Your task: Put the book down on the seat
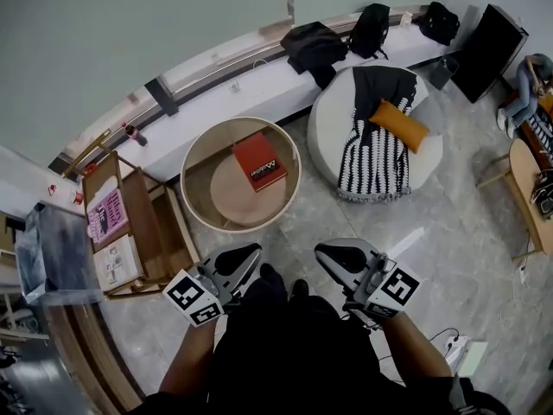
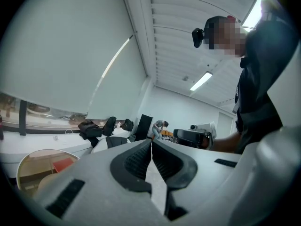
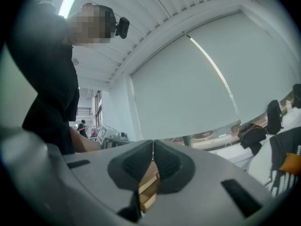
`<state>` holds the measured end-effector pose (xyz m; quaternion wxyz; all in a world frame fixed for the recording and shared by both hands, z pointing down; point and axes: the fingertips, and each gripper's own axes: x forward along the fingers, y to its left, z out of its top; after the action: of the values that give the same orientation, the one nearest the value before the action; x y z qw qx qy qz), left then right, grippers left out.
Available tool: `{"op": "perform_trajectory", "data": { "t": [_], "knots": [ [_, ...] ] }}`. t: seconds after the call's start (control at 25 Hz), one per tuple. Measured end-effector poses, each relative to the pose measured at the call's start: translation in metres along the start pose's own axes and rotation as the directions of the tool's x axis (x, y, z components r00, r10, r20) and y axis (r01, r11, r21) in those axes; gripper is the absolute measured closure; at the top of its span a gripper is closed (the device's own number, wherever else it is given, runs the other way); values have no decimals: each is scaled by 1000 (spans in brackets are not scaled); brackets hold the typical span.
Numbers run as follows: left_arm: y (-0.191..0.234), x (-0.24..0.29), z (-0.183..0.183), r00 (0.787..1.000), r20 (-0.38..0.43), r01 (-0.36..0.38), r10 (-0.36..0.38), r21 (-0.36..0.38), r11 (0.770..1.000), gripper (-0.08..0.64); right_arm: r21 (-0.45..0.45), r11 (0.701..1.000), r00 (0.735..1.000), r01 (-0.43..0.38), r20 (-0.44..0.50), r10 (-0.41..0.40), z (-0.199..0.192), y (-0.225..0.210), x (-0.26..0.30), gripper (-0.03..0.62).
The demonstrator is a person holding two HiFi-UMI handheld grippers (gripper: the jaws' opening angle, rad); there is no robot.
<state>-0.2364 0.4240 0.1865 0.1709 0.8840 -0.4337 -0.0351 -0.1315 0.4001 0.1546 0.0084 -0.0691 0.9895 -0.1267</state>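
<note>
A red book [image 1: 259, 162] lies flat inside the round wood-rimmed seat [image 1: 197, 158], toward its far side. In the left gripper view the book [image 2: 61, 165] shows small at lower left, inside the same seat [image 2: 23, 166]. My left gripper [image 1: 244, 255] and right gripper [image 1: 327, 253] hang side by side in front of my body, short of the seat and apart from the book. Both are shut with nothing between their jaws. The left gripper's pads [image 2: 151, 147] meet at the tips, and so do the right gripper's pads [image 3: 153, 147].
A white round pouf [image 1: 328, 128] with a striped blanket [image 1: 373, 145] and orange cushion [image 1: 399, 124] stands right of the seat. A wooden bookshelf [image 1: 130, 223] is at left. Black bags [image 1: 313, 46] lie on the window ledge. A wooden chair [image 1: 523, 188] is at far right.
</note>
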Motion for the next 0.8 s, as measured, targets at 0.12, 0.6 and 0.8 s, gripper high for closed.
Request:
{"op": "perform_trajectory", "data": {
  "t": [0.12, 0.6, 0.8],
  "knots": [
    [12, 6, 4, 1000, 16, -7, 7, 2, 1000, 531, -2, 1000, 1000, -8, -19, 8, 0, -10, 6, 564],
    [103, 26, 18, 994, 85, -66, 70, -53, 996, 531, 12, 1000, 999, 29, -29, -28, 13, -85, 61, 564],
    [153, 45, 27, 992, 103, -68, 77, -84, 994, 531, 23, 1000, 997, -2, -76, 4, 16, -122, 111, 565]
  ]
}}
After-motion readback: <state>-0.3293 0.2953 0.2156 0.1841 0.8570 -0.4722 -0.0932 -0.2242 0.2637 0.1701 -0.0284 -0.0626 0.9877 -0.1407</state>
